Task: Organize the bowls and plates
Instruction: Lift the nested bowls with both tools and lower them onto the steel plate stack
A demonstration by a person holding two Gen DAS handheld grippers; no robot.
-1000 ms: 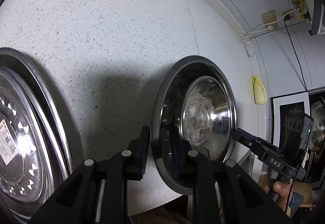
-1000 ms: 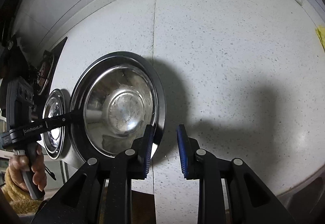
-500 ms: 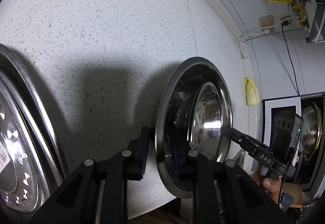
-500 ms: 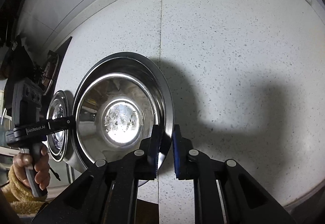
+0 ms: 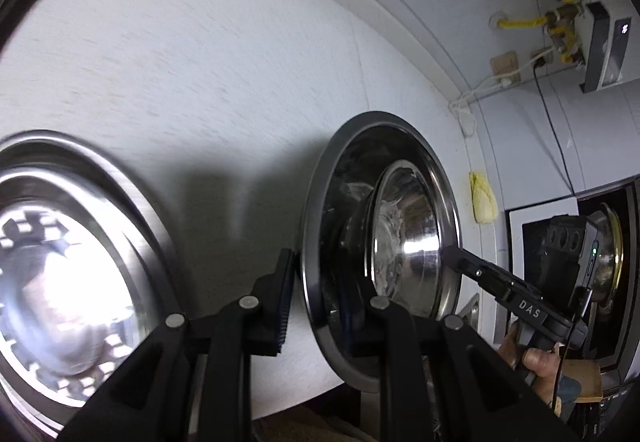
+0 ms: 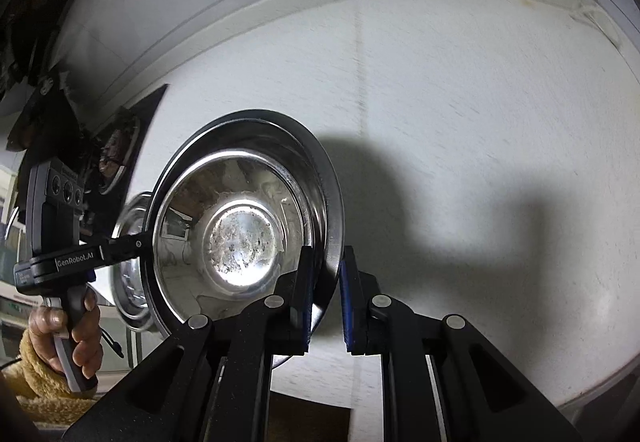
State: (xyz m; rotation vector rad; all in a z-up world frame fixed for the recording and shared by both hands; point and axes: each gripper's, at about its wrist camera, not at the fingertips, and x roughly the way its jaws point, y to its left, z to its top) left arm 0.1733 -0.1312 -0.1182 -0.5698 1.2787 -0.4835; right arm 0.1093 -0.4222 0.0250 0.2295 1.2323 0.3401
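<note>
Steel bowl [image 6: 240, 238] clamped between left gripper [image 5: 316, 302] and right gripper [image 6: 326, 294] (opposite rims)

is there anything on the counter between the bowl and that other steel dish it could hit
Nothing visible: only bare counter lies between the bowl, clamped at opposite rims by both hand-held grippers, and the steel dish at the left edge.

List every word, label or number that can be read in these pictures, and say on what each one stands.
"DAS": on the right gripper, seen from the left wrist.
"GenRobot.AI": on the left gripper, seen from the right wrist.
Small label on that gripper's end: too small to read.
Patterned steel dish: blurred, nothing readable.
</note>
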